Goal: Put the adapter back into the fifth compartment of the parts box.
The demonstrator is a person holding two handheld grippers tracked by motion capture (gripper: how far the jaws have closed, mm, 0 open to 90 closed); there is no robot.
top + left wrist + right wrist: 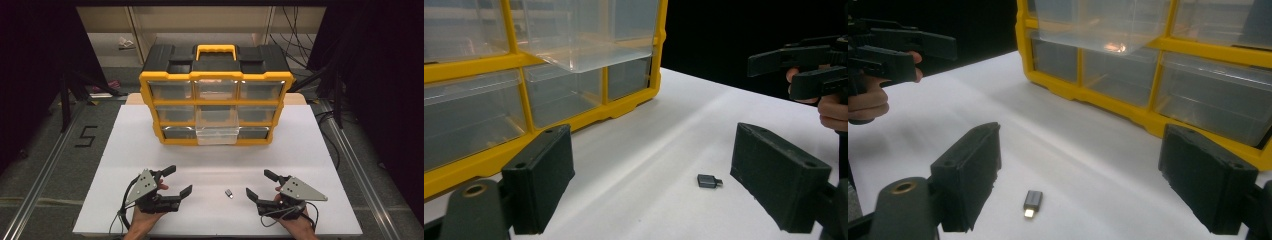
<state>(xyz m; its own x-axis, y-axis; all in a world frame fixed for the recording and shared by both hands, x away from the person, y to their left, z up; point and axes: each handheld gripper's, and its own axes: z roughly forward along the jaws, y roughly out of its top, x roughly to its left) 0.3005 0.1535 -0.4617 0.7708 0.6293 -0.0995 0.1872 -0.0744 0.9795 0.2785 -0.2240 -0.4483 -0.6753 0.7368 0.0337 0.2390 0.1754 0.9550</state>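
Two hand-held claws rest at the near edge of a white table [150,140], the left claw [176,180] and the right claw [260,184] both spread wide and gripping nothing. Between them, nearer the right claw, a small dark adapter [229,193] lies flat on the table, touched by neither. Farther back stands a yellow-and-black drawer organizer [216,75], its clear lower-middle drawer [217,135] pulled out toward the claws.
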